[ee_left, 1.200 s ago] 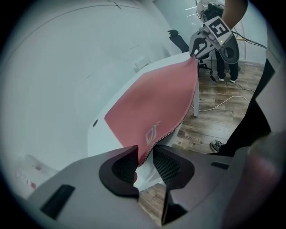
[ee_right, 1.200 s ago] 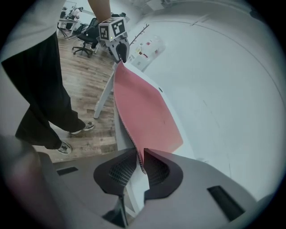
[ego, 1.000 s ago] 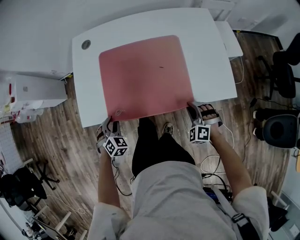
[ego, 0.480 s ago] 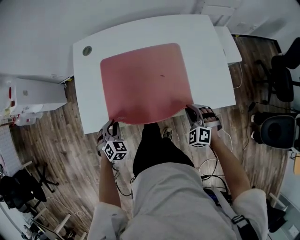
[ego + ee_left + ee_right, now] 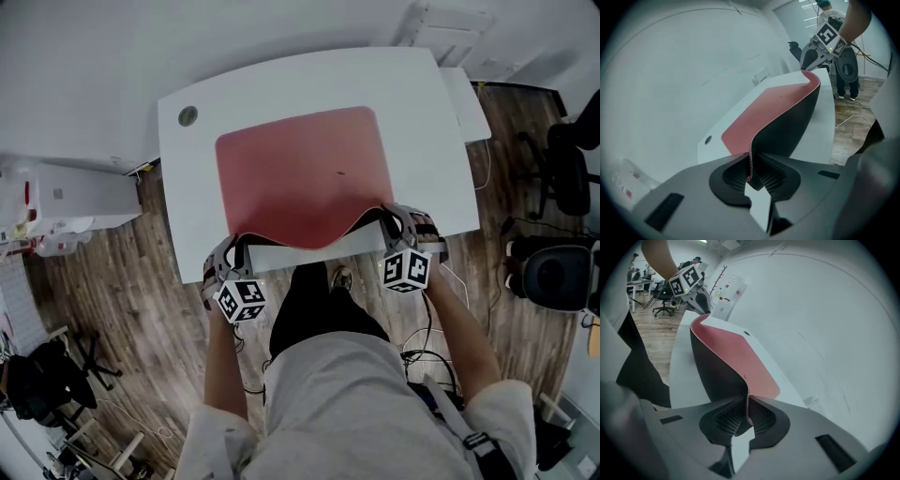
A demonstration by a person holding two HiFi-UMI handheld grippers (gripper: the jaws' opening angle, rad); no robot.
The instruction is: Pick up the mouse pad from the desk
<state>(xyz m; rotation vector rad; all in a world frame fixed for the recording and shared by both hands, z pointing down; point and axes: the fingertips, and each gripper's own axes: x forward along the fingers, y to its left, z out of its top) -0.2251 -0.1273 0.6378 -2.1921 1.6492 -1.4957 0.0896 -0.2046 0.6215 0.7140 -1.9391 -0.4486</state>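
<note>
1. Two claws grip the mouse pad (image 5: 300,173), one at each of its near corners.
2. Left claw (image 5: 750,174): the jaws have just been closing. The ribbed pads now pinch the stitched edge of the mouse pad, which stands upright between them.
3. Right claw (image 5: 747,417): the jaws have just been closing. Its pads pinch the stitched edge at the other near corner in the same way.
4. Mouse pad, red on top and black underneath: at both claws the near edge is raised off the white desk (image 5: 427,122) and dips in a curve between them. Ahead of the claws, the far part lies flat on the desk.
5. Between the claws, a bare strip of desk shows below the raised edge.
6. Ahead of the left claw and off to its left, a round grey cable hole (image 5: 187,116) sits near the desk's far corner.
7. Beneath both claws lies a wooden floor (image 5: 150,281).
</note>
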